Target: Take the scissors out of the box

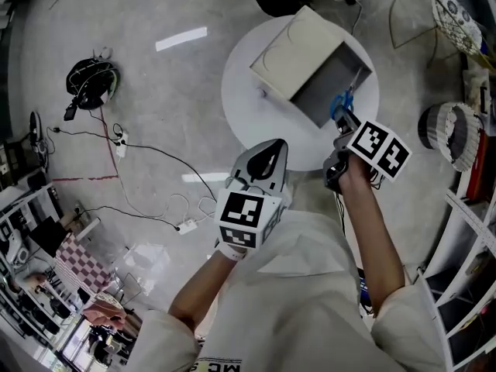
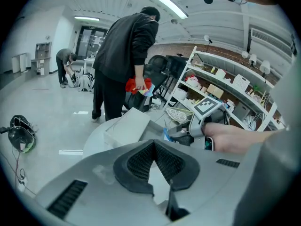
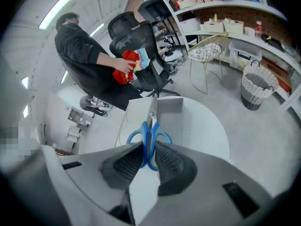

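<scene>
- While the right claw [image 3: 146,147] pinches the blue handle loops of the scissors [image 3: 149,126] between its two dark pads, the closed blades point away from it, straight towards the box [image 3: 171,109]
- The blades lie over the grey open inside of the box, and the handles sit just outside its open edge; whether the tips touch the box floor cannot be told
- The box is pale beige outside and rests on the round white bench [image 1: 240,107], its opening turned towards the person
- The left claw [image 2: 154,144] has its pads pressed together at the tips with nothing between them; it hangs off the near side of the box, over the bench rim, well apart from the scissors
- In the left gripper view, the right claw and the bare hand holding it show just right of the box
- Beyond the box, a person in dark clothes [image 3: 82,55] bends beside a black office chair [image 3: 138,36]
- Left of the box, on the grey floor, cables [image 1: 116,142] trail
</scene>
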Demonstrator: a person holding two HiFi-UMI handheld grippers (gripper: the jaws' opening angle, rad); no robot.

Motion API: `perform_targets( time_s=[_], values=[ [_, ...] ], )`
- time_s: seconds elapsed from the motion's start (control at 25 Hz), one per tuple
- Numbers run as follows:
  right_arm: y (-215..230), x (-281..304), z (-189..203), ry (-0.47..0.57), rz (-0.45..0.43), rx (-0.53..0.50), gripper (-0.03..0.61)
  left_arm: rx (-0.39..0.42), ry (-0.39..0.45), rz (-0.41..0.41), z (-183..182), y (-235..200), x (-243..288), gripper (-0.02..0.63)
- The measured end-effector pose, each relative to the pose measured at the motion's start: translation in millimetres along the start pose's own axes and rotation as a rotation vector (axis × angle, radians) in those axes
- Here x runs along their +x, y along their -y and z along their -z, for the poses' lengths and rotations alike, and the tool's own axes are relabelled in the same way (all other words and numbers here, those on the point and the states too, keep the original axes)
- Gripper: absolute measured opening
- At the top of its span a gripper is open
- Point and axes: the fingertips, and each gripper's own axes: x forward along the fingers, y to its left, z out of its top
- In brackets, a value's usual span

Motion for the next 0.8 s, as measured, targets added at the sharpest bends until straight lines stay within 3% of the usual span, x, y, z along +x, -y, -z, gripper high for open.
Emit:
perform_targets(
  time_s=[0.48, 0.8],
  values=[
    [-13, -75, -21, 0.077, -0.115, -0.086, 0.14, 0.034, 0.064, -0.021, -22, 23, -28, 0.011],
    [-29, -120, -18, 0.118, -0.221, -0.214, 0.14, 0.051, 0.128, -0.028, -40, 28, -49, 0.011]
  ],
)
